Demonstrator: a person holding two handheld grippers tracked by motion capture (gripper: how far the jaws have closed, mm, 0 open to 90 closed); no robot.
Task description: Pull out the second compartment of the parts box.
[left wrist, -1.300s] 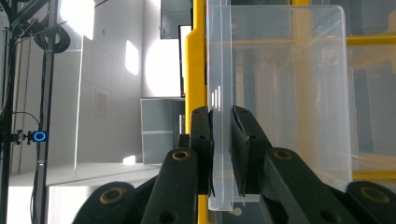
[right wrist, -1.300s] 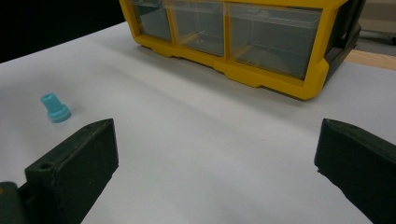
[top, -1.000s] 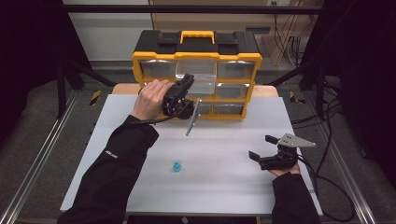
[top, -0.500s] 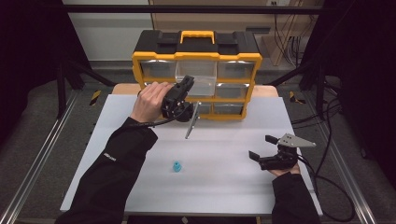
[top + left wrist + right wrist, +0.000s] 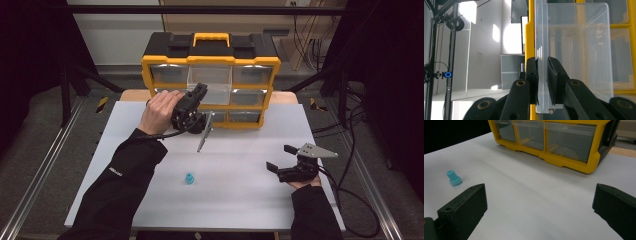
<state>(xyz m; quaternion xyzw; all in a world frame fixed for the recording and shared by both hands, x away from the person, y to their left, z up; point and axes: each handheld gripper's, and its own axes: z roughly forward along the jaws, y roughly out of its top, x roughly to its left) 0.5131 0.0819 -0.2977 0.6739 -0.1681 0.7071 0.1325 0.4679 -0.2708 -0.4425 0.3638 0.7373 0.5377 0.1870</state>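
Note:
A yellow and black drawer cabinet (image 5: 210,60) stands at the back of the white table (image 5: 240,200). Its clear middle drawer (image 5: 210,82) sticks out toward me. My left gripper (image 5: 196,95) is turned on its side in front of it. In the left gripper view the jaws are shut on the thin front lip of the clear drawer (image 5: 579,50), with the pads (image 5: 551,82) pressing on both sides. My right gripper (image 5: 282,157) rests open near the table's right front, with nothing between its jaws (image 5: 539,195). A small blue plug (image 5: 189,178) stands on the table, also seen as the blue plug (image 5: 453,178).
The cabinet's lower row of clear drawers (image 5: 564,145) is closed. Black cables (image 5: 350,200) trail off the right edge. Metal frame rails (image 5: 40,180) run along the table's left side. Bare white table lies between the two grippers.
The left hand has shifted only slightly at the drawer front, still gripping it. The right gripper and the blue plug have not moved.

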